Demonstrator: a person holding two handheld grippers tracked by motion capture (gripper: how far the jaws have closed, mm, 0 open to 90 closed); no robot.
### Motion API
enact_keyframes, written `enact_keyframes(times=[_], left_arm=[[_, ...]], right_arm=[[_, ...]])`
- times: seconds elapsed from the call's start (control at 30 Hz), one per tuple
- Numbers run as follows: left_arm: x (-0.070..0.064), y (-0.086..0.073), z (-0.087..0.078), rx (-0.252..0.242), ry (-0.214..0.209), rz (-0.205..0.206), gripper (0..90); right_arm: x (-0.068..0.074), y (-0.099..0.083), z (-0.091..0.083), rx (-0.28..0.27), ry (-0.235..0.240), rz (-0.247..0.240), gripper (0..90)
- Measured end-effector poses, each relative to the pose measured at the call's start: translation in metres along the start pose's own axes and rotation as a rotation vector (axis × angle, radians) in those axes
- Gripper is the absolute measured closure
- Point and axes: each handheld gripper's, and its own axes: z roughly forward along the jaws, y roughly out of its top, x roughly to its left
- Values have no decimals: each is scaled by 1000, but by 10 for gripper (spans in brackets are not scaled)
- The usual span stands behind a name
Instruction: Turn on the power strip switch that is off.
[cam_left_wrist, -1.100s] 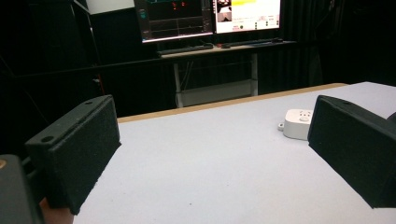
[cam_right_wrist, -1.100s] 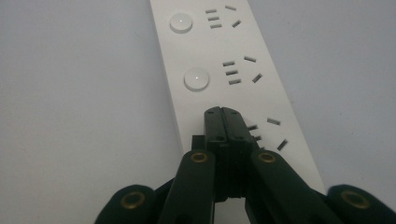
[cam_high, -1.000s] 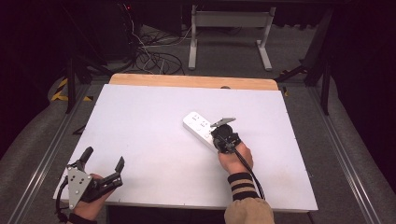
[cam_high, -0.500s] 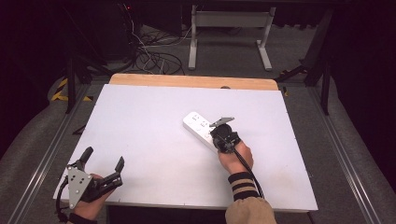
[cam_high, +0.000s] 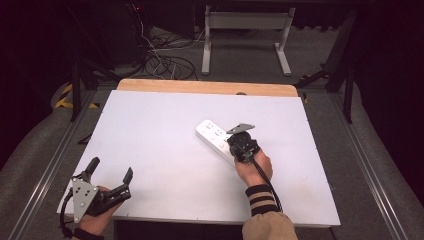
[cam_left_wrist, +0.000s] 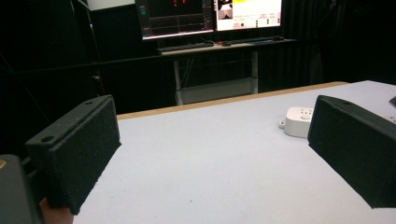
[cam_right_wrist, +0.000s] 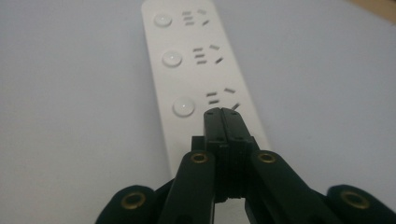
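The white power strip lies right of centre in the high view, on the white worktop. The right gripper hovers over its near sockets, jaws pressed together. The left gripper, lower left, has jaws spread, holding nothing.

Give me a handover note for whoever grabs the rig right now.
Right gripper: jaws pressed together, empty, tips over the power strip beside its nearest round button. Contact can't be told.
Left gripper: open, empty, idle at the table's near left corner.
Power strip lies flat, right of centre; nothing plugged in.
Done: nothing evident. Left: probably pressing the buttons.
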Motion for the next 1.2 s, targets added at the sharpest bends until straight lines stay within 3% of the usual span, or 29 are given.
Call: enact_keyframes(times=[0.2, 0.37, 0.5, 0.63, 0.8, 0.9, 1.0, 1.2], left_arm=[[0, 0, 0, 3, 0, 2, 29], [0, 0, 0, -3, 8, 3, 29], [0, 0, -1, -11, 19, 3, 29], [0, 0, -1, -14, 30, 2, 29], [1, 3, -4, -28, 35, 10, 29], [2, 3, -5, -33, 34, 4, 30], [3, 4, -5, -35, 32, 1, 30], [3, 3, -5, -33, 29, 3, 30]], right_arm=[[-22, -2, -38, -200, -29, 10, 900], [-41, -20, -79, -431, -61, 20, 900], [-53, -48, -108, -582, -97, 30, 900], [-64, -81, -133, -710, -133, 69, 900], [-69, -121, -149, -855, -199, 131, 900], [-71, -142, -151, -911, -241, 163, 900], [-75, -152, -148, -917, -262, 191, 900], [-69, -150, -144, -910, -268, 162, 900]])
